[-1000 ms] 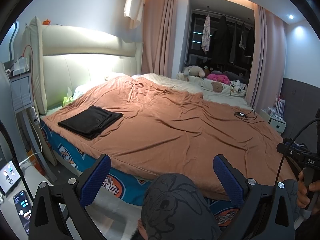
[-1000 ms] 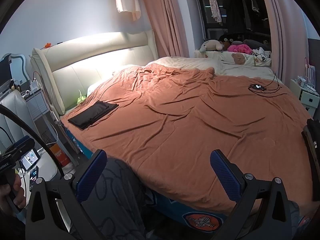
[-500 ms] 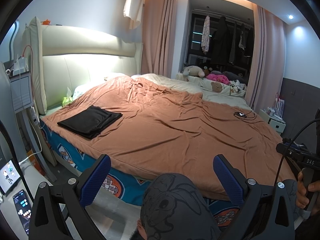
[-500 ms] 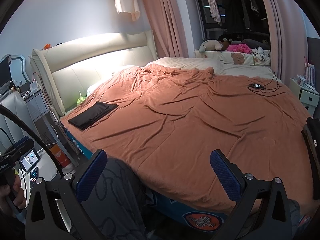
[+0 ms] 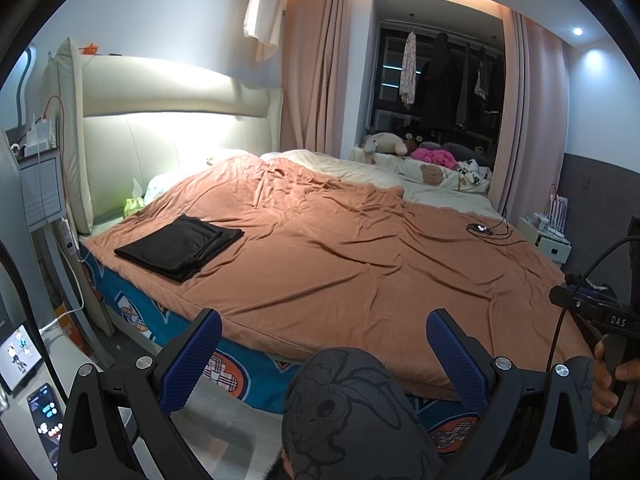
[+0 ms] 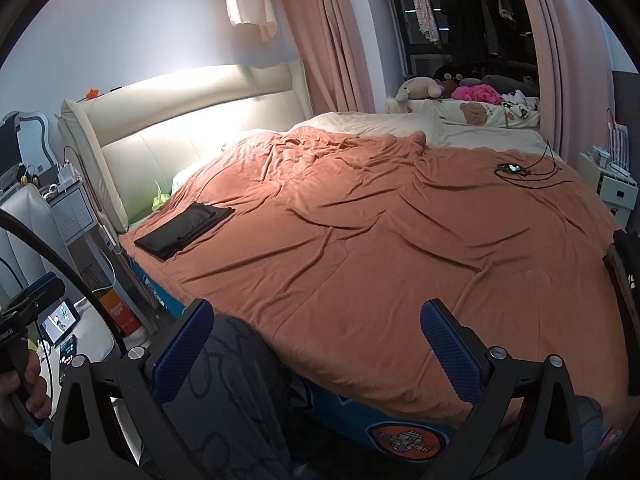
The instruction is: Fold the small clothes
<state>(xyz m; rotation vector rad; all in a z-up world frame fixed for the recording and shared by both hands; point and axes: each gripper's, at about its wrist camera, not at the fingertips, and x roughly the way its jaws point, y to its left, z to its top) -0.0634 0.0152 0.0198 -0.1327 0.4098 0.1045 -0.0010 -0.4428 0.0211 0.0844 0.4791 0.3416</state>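
Observation:
A folded black garment point(image 5: 180, 247) point(image 6: 185, 231) lies flat near the left edge of the bed, on the orange-brown blanket point(image 5: 360, 264) point(image 6: 400, 240). Both grippers hover off the bed's near side, well short of the garment. My left gripper point(image 5: 324, 334) is open with nothing between its blue pads; a person's knee in grey printed trousers point(image 5: 352, 408) sits under it. My right gripper point(image 6: 316, 322) is open too and holds nothing, over the blanket's near edge and the trouser leg point(image 6: 232, 392).
A cream headboard point(image 5: 172, 128) is on the left, with a bedside unit and lit screens point(image 5: 18, 354) on the floor side. A black cable and small device point(image 6: 512, 169) lie on the blanket's far right. Plush toys point(image 5: 432, 156) sit at the back. A white nightstand point(image 6: 610, 184) stands right.

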